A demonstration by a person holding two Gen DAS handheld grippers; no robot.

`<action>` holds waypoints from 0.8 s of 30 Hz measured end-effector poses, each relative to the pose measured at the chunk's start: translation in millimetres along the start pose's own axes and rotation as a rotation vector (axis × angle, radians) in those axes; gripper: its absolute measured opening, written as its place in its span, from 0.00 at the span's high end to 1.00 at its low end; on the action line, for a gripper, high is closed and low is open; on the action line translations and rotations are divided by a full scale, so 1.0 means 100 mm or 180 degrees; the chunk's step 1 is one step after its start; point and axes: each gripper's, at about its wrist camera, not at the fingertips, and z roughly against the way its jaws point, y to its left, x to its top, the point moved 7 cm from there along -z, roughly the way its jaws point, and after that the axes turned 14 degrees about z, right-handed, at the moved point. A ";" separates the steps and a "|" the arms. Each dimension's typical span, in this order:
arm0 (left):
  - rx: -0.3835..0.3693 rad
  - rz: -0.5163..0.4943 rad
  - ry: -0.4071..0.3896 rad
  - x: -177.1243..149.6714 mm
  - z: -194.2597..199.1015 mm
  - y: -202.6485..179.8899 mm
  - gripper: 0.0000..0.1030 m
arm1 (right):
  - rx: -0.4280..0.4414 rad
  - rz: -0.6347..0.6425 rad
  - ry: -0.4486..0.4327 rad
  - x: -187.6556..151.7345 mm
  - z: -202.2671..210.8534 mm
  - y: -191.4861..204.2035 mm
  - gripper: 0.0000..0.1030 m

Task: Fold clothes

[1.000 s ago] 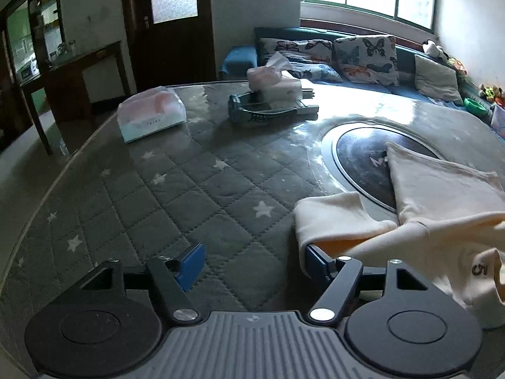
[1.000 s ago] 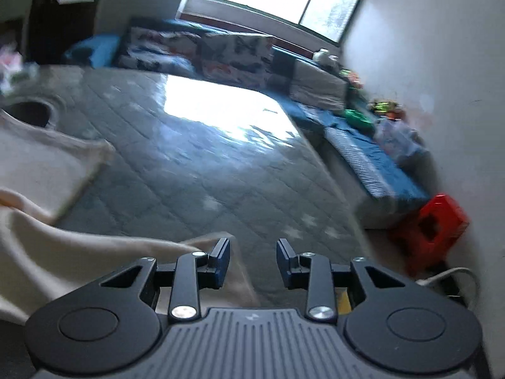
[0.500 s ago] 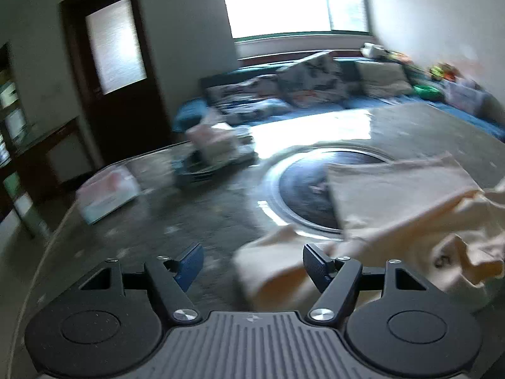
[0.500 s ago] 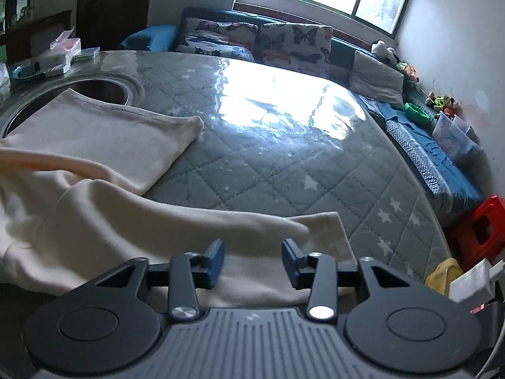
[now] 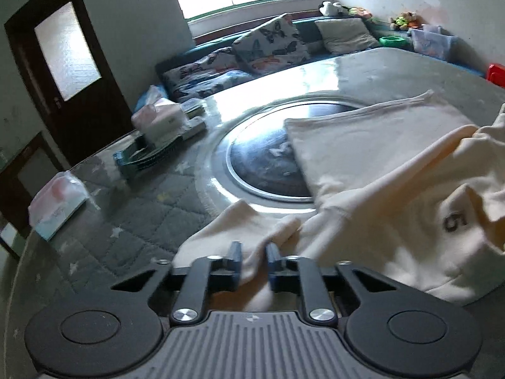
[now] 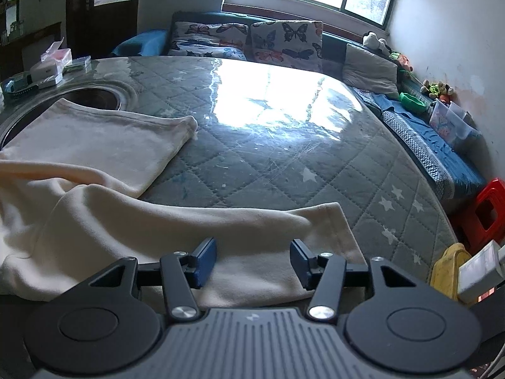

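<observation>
A cream garment (image 5: 394, 195) with a printed "5" lies crumpled on the round quilt-covered table (image 5: 135, 221). My left gripper (image 5: 254, 260) is shut on a fold of its near-left end. In the right wrist view the same garment (image 6: 126, 221) spreads from the left to the front. My right gripper (image 6: 252, 262) is open, its jaws wide apart, just above the garment's near edge close to the right hem corner (image 6: 334, 221).
A dark round inset (image 5: 268, 164) sits in the table's middle, partly under the garment. A tissue pack (image 5: 56, 208), a tray with a tissue box (image 5: 157, 135) stand at the far left. A sofa with butterfly cushions (image 6: 246, 41) lies beyond. A red stool (image 6: 489, 211) stands right.
My left gripper has swung right and closed on the garment's left end. My right gripper has come back over the garment's near right edge and opened wider.
</observation>
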 end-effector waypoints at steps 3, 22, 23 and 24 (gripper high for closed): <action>0.0129 0.0312 -0.0133 0.09 0.05 0.23 0.96 | -0.0009 0.0010 0.0008 0.01 -0.01 0.00 0.48; 0.0795 0.1564 -0.0061 -0.07 0.16 1.31 0.93 | -0.0065 -0.0038 0.0060 0.03 -0.04 -0.05 0.43; 0.0694 0.1519 -0.0049 -0.04 0.14 1.22 0.93 | -0.0065 -0.0049 0.0063 0.03 -0.04 -0.05 0.43; 0.0592 0.1475 -0.0036 0.00 0.12 1.12 0.91 | -0.0062 -0.0068 0.0066 0.02 -0.04 -0.05 0.43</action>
